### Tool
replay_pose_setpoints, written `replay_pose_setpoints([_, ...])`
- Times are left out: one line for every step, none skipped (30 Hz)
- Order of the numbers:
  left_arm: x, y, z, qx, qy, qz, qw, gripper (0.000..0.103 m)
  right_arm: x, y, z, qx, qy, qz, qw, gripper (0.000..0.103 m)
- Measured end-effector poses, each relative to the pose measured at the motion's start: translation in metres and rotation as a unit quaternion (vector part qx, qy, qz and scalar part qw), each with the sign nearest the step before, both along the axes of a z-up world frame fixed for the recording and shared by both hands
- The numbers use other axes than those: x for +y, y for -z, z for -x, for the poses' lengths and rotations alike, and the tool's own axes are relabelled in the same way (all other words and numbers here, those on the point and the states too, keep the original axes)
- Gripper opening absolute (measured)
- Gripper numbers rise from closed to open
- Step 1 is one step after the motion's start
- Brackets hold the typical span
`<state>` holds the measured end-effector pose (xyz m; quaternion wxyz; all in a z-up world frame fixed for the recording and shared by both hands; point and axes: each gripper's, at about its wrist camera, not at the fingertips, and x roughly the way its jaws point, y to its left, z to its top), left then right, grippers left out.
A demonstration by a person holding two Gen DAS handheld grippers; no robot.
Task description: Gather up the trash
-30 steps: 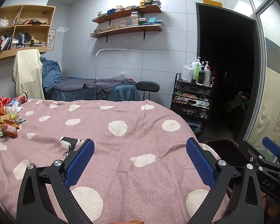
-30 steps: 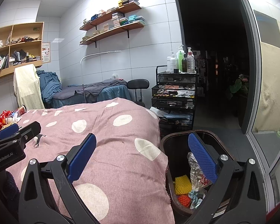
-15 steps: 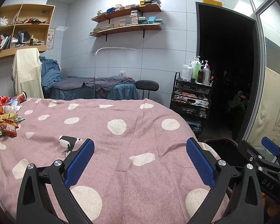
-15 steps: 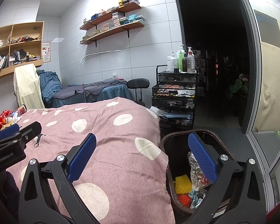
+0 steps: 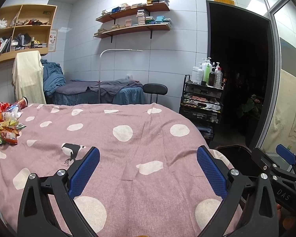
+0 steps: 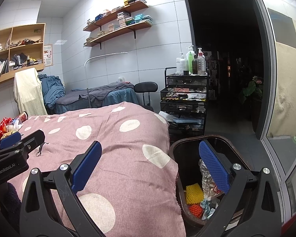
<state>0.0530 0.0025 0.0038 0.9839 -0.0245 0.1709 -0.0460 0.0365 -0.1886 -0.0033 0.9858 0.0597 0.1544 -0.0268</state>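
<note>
**Both tongs spread wide and empty over the dotted bed cover**

The left gripper point(image 5: 148, 169), black-framed with blue textured pads, hangs over the mauve bed cover with white polka dots point(image 5: 128, 138), its jaws wide apart with nothing between them. The right gripper point(image 6: 150, 165), of the same build, is likewise spread wide and empty; its left finger sits over the cover and its right finger over the dark brown plastic trash bin point(image 6: 174, 152) that stands on the floor just beside the bed's right edge.

Inside the bin lie a yellow foam net point(image 6: 194, 191), an orange foam net point(image 6: 195, 210) and crumpled silver foil point(image 6: 206, 175).

The uncollected trash, a pile of red and green snack wrappers and a small plastic bottle point(image 5: 6, 122), sits on the cover at the far left, well apart from both grippers. A red cylindrical can point(image 5: 22, 102) lies just behind the pile.
</note>
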Motion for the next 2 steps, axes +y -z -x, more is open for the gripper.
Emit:
replay_pose_setpoints([-0.0005,0.0001,-0.0006,0.000,0.000,0.000,1.0000,0.098,-0.0001,-0.0001,-0.0001,0.000,0.000,0.000,1.000,0.098])
replay_pose_setpoints([-0.0007,0.0002,-0.0006,0.000,0.000,-0.001,1.0000,0.098,-0.0003,-0.0002,-0.0003,0.000,0.000,0.000,1.000,0.098])
